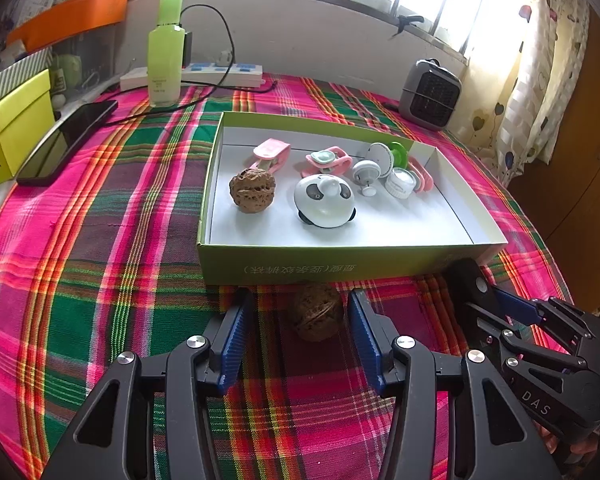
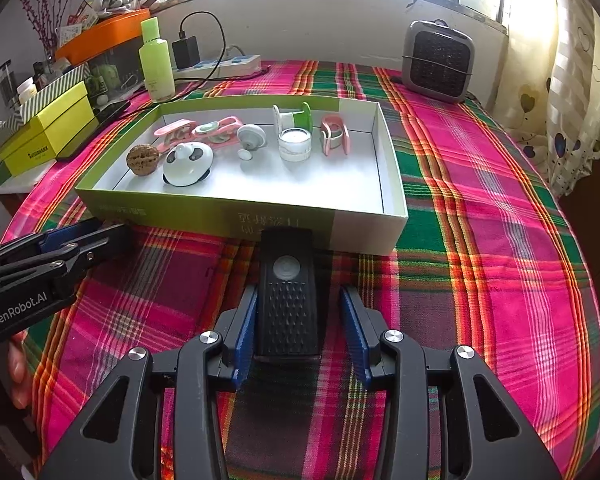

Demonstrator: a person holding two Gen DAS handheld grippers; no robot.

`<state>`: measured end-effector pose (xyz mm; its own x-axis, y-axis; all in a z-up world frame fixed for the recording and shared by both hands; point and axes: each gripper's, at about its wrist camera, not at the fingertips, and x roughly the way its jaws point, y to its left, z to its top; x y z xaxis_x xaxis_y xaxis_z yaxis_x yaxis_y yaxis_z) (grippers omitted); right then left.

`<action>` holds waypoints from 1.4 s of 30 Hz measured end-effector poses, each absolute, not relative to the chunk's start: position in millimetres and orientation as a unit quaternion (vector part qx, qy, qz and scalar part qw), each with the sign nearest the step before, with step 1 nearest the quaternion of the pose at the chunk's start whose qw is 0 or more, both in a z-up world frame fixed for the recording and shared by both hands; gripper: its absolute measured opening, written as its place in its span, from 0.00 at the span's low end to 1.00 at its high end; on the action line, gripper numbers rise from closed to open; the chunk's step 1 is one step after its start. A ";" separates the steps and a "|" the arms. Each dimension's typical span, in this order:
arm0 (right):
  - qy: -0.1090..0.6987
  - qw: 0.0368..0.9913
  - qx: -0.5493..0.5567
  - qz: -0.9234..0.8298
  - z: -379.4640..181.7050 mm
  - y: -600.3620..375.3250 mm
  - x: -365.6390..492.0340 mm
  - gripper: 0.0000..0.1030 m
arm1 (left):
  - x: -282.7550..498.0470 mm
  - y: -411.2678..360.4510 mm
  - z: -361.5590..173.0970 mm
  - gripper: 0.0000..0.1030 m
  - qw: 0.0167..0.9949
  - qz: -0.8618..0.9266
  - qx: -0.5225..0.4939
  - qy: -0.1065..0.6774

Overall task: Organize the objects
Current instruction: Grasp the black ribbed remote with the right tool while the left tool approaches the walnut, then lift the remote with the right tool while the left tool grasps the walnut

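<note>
Walnut [image 1: 317, 312] between left fingers [image 1: 236, 340].

Left wrist view: low over the surface [image 1: 100, 240], tilted down, facing the window.
Right wrist view: same direction, just beside it.
Shared: the green box [image 1: 340, 268] [image 2: 204, 212], seen close.
</note>
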<state>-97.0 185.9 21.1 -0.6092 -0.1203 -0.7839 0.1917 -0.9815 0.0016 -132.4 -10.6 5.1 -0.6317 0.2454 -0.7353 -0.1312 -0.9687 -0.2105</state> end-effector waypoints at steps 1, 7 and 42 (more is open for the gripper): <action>0.041 0.088 0.433 -0.896 21.0 186.1 -97.0 0.40 | -132.3 -9.7 5.0 0.46 0.103 0.901 -0.417 -0.065; 0.038 0.090 0.434 -0.896 21.5 187.8 -98.8 0.40 | -132.4 -7.0 4.9 0.40 0.086 0.903 -0.418 -0.048; 0.027 0.081 0.429 -0.899 23.9 192.3 -96.3 0.27 | -128.8 -5.5 5.8 0.27 0.071 0.905 -0.419 -0.038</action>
<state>-96.3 192.3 23.9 -0.6184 -0.1220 -0.7763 0.1692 -0.9854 0.0201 -128.8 -5.5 5.8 -0.6391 0.1605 -0.7522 -0.0966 -0.9870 -0.1285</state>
